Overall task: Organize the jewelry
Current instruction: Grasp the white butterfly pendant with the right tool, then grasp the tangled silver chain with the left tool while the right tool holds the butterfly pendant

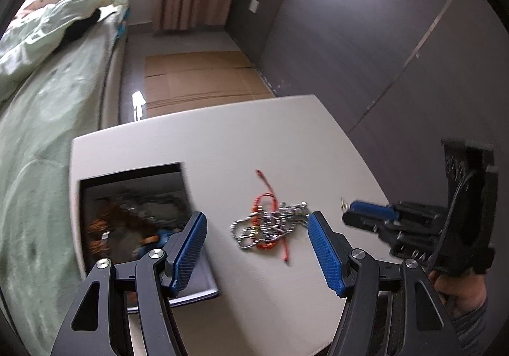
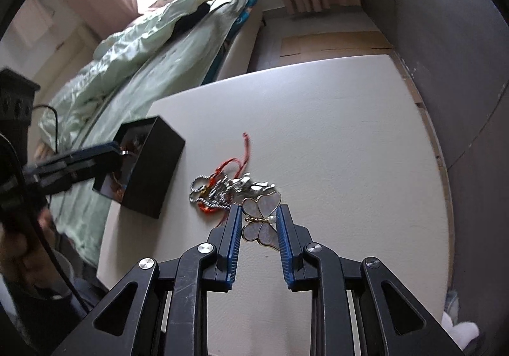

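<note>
Your right gripper [image 2: 257, 212] has its jaws closed in on a butterfly brooch [image 2: 261, 218], lifted just beside the chain tangle [image 2: 222, 188]. Your left gripper [image 1: 256, 225] gapes wide with nothing in it, above the white table [image 1: 286, 139]. Left of the tangle sits a black box [image 2: 152, 165] holding jewelry; beyond the tangle the tabletop lies bare to its far edge.

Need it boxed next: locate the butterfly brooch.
Right wrist view: the butterfly brooch sits between the right gripper fingers, just right of the chain pile.

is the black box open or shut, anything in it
Open: the black box has no lid on, and jewelry pieces show inside it.
</note>
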